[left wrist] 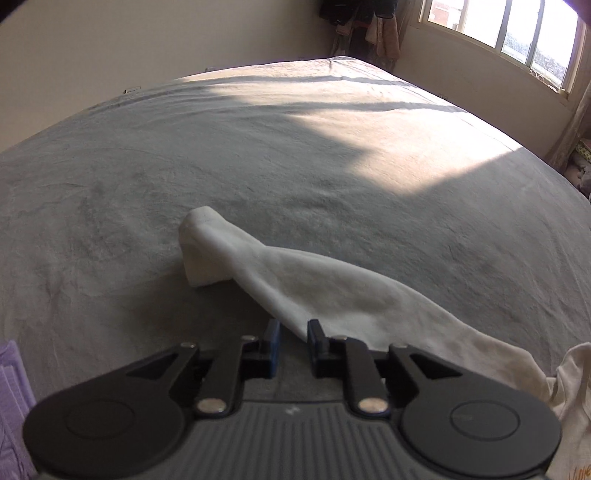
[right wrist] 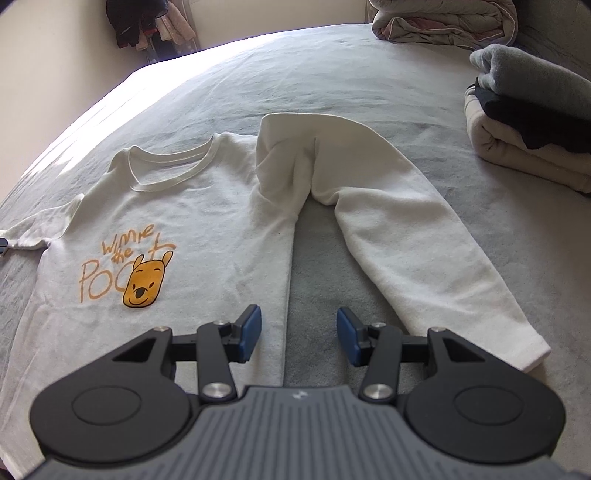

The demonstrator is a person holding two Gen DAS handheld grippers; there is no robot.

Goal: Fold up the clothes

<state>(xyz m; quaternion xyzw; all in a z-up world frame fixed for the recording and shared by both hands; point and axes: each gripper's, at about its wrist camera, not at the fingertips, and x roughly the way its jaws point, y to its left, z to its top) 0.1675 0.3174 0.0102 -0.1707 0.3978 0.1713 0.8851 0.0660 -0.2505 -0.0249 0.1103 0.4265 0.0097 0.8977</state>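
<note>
Each camera is sitting on its own gripper, looking forward and steeply down, close over the bed (left wrist: 147, 192). Both views are sharing the white sweatshirt (right wrist: 207, 229), the left seeing only one sleeve (left wrist: 332, 288).

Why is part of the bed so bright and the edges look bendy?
Left wrist view: sun from the window makes a glaring patch on the bed, with shadow bars across it. Right wrist view: the bed's far left side is washed out. Both: the fisheye lens curves the edges.
</note>
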